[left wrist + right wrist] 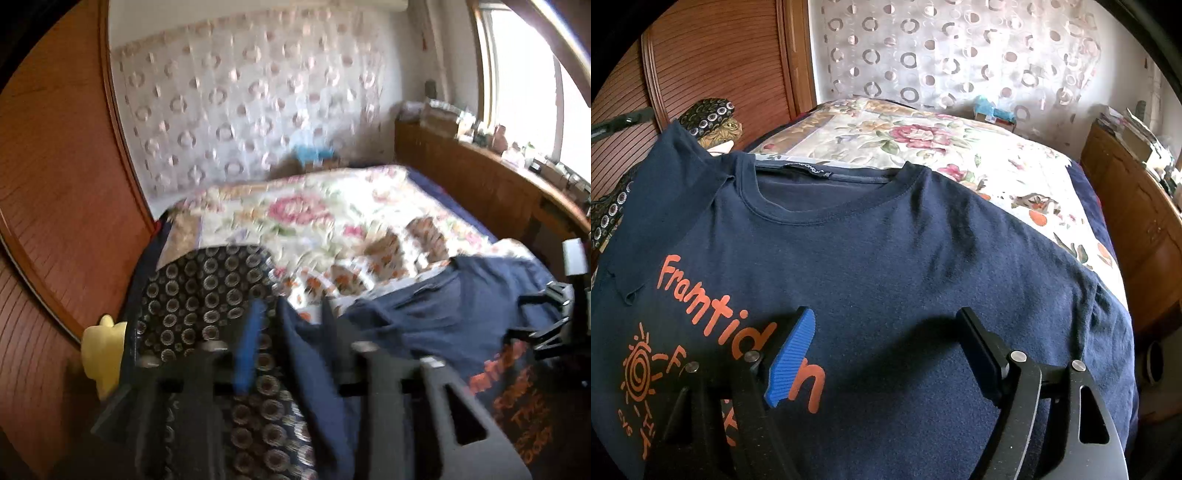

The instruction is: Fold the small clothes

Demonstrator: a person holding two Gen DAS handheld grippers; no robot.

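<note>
Looking along the left gripper (291, 314) in the left wrist view: picture is blurred, jaws stand partly apart, blue pad on the left finger, dark finger on the right. A strip of the navy t-shirt (443, 325) runs up between the fingers, likely a sleeve or side edge. Whether the pads press on it I cannot tell through the blur. The rest of the shirt lies crumpled to the right on the floral bedspread (314, 210), orange print showing at the lower right. A dark cloth with ring pattern (207, 288) lies on the left of the bed, under and beside the gripper. Part of the other tool shows at the far right edge.

Right wrist view: right gripper (886, 325) hovers over the shirt chest, jaws wide apart, nothing between the pads, just shirt fabric below. The t-shirt (886, 258) lies front up on the bed, collar away from the camera, orange lettering at left. Its sleeve (665, 192) on the picture's left lies turned in over the shoulder, touching the print area. The side on the picture's right looks flat and unfolded.

Judgement: early stage. Shirt is spread, one sleeve folded in or being folded. Left to do: the other side, then the bottom-to-collar fold. The ring-pattern cloth looks unfolded too.
</note>
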